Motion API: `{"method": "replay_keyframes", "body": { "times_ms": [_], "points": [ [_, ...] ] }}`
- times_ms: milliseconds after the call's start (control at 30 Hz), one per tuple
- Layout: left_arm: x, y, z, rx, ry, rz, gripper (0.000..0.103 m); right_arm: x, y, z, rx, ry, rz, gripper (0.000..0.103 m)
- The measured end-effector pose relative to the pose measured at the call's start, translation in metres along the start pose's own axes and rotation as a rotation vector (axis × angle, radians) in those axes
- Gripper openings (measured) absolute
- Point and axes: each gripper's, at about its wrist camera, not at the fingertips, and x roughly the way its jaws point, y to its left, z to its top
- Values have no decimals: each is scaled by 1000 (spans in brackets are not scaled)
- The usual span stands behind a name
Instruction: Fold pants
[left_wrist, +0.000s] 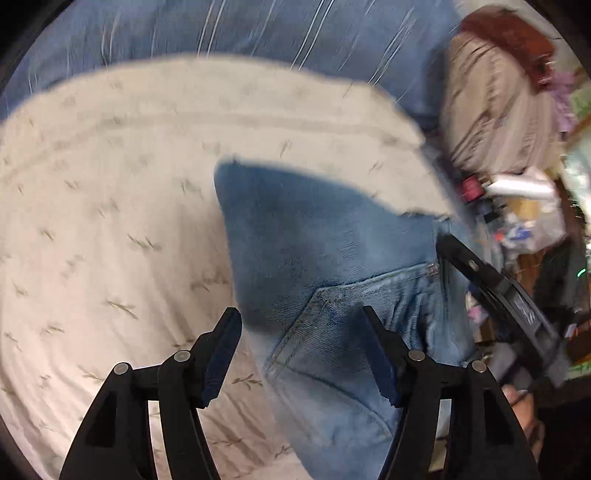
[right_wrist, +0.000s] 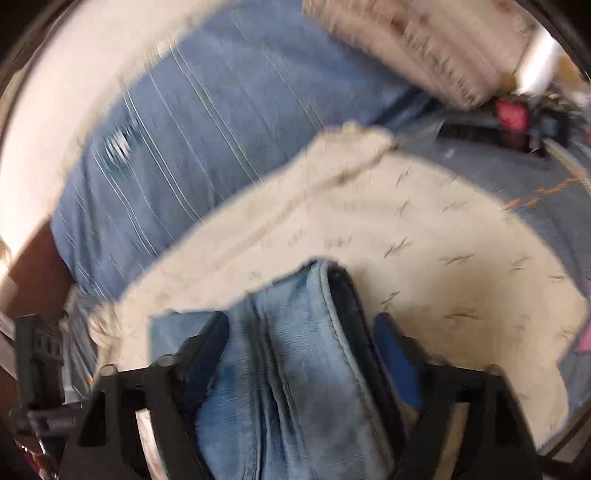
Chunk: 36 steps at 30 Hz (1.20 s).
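Blue jeans (left_wrist: 332, 251) lie on a cream sheet with a leaf print (left_wrist: 110, 192). In the left wrist view a back pocket (left_wrist: 343, 332) faces up. My left gripper (left_wrist: 301, 350) hovers open over that pocket, its blue pads apart and nothing pinched. At the right edge of the jeans a black arm of the right-hand tool (left_wrist: 495, 284) reaches the waistband. In the right wrist view a bunched fold of the jeans (right_wrist: 295, 354) fills the gap between the fingers, and my right gripper (right_wrist: 303, 339) is shut on it. Both views are motion-blurred.
A blue striped cover (left_wrist: 258, 33) (right_wrist: 207, 122) lies beyond the cream sheet (right_wrist: 424, 229). A beige cloth heap (left_wrist: 491, 107) and a cluttered stand with bottles (left_wrist: 517, 192) sit at the right. A hand (left_wrist: 524, 406) shows at the lower right.
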Motion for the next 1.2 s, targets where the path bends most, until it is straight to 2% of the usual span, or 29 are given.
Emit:
{"method": "replay_keyframes", "body": {
  "times_ms": [33, 67, 100, 167, 267, 300, 367, 433, 467, 500, 533, 567, 667, 733, 800, 833, 867, 900, 1000, 1067, 1133, 1200],
  "points": [
    [3, 2, 6, -14, 4, 6, 55, 7, 9, 4, -35, 54, 28, 8],
    [0, 2, 11, -26, -13, 3, 54, 3, 19, 5, -79, 44, 29, 8],
    [-3, 3, 16, -36, -44, 1, 54, -12, 37, 9, -170, -28, 20, 8],
    [-2, 8, 28, -53, -100, 63, 53, -24, 49, 17, -256, -100, -17, 7],
    [20, 16, 36, -93, -64, 45, 57, 12, 24, 23, -207, 17, -111, 10],
    [24, 19, 37, -103, -66, 44, 59, 27, 14, 18, -196, 63, -123, 14],
    [26, 21, 39, -87, -86, 59, 65, 32, 8, 11, -202, 48, -138, 22],
    [24, 29, 36, -105, -72, 38, 64, 27, 0, 14, -132, 52, -134, 46],
    [14, 30, 24, -122, -66, 19, 62, 22, -6, 16, -82, 53, -109, 50],
    [6, 34, 19, -139, -60, -6, 60, 9, -14, 17, -30, 46, -58, 51],
    [-2, 36, 13, -142, -59, -22, 55, -2, -18, 17, -1, 34, -29, 51],
    [-9, 33, 4, -139, -60, -27, 55, -18, -21, 16, 15, 17, -16, 53],
    [-30, 30, -20, -126, -55, -64, 55, -54, -20, 3, -10, -20, 25, 54],
    [-38, 26, -44, -115, -57, -115, 57, -65, -18, -10, -28, 5, 54, 62],
    [-32, 19, -65, -89, -40, -128, 60, -62, -13, -28, -81, 29, 46, 68],
    [-23, 13, -73, -58, -9, -110, 60, -57, -11, -38, -119, 47, 1, 57],
    [-11, 7, -80, -32, 45, -99, 58, -48, -6, -48, -183, 90, -70, 39],
    [-7, 5, -83, -28, 60, -98, 58, -45, 0, -53, -215, 110, -71, 17],
    [-6, 1, -82, 20, 4, -49, 65, -67, 10, -62, -283, -22, -87, 17],
    [4, 6, -80, 29, 23, -49, 77, -50, -8, -65, -245, 28, -143, 28],
    [4, 10, -81, 28, 11, -64, 77, -40, -33, -68, -137, 31, -140, 53],
    [-3, 7, -81, 50, -9, -41, 74, -46, -39, -63, -50, 42, -115, 58]
  ]
}}
